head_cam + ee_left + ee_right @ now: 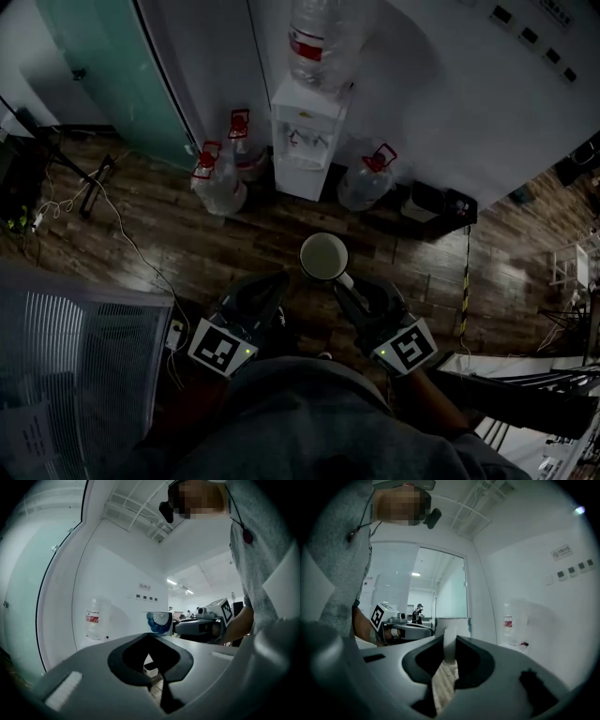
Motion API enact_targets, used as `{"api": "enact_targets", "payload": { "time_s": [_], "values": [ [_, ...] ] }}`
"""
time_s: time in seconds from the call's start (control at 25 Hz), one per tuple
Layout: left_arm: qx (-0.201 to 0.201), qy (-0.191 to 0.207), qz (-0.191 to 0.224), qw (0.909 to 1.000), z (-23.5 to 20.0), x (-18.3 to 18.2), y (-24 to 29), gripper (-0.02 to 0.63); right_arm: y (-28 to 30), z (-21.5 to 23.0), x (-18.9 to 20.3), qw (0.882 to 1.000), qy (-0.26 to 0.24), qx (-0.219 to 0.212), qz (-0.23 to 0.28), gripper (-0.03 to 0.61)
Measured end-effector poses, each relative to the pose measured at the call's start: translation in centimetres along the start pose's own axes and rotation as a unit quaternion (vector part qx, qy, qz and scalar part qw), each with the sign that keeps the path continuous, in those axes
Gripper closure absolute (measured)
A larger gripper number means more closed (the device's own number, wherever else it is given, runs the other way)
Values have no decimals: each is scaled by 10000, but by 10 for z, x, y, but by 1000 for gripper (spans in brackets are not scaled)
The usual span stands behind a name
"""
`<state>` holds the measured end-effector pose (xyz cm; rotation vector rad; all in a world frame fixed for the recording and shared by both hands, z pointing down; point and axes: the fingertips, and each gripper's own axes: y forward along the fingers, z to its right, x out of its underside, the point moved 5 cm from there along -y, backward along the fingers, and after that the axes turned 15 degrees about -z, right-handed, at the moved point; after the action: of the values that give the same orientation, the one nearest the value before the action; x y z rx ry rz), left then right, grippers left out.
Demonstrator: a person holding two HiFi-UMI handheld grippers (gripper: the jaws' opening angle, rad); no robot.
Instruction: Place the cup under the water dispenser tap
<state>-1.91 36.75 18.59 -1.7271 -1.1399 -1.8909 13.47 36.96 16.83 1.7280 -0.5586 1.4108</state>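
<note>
A white cup (324,256) hangs upright above the wooden floor, held by its handle. My right gripper (342,281) is shut on that handle (449,646), and the cup body (452,625) stands just past the jaws. My left gripper (277,281) is beside the cup on its left, jaws together with nothing in them. From the left gripper view the cup (159,622) shows a blue pattern. The white water dispenser (307,141), with a large bottle (323,37) on top, stands against the wall ahead. Its bottle also shows in both gripper views (93,618) (508,620).
Three water jugs (220,183) (242,141) (367,183) sit on the floor on either side of the dispenser. A black box (433,202) lies to its right. Cables (103,202) trail over the floor at left, by a glass door (112,66).
</note>
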Motion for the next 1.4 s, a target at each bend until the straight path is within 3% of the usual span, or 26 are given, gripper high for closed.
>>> {"api": "enact_targets", "payload": {
  "time_s": [0.4,0.56,0.72,1.08,1.4],
  "values": [
    [329,-91,44,9994,-83,-12,11,606,73,17,-22,9998,170,139,12,514],
    [304,-121,52,9995,-112,-12,13,606,94,23,-28,9989,185,223,374,514],
    [246,-201,47,9995,-132,-10,17,606,113,33,-28,9994,274,196,-20,514],
    [78,-301,-31,9995,-173,-13,50,606,149,85,-32,9994,328,86,85,514],
    [-191,-213,-48,9996,-213,-37,107,606,179,160,-31,9995,290,-82,37,514]
  ]
}}
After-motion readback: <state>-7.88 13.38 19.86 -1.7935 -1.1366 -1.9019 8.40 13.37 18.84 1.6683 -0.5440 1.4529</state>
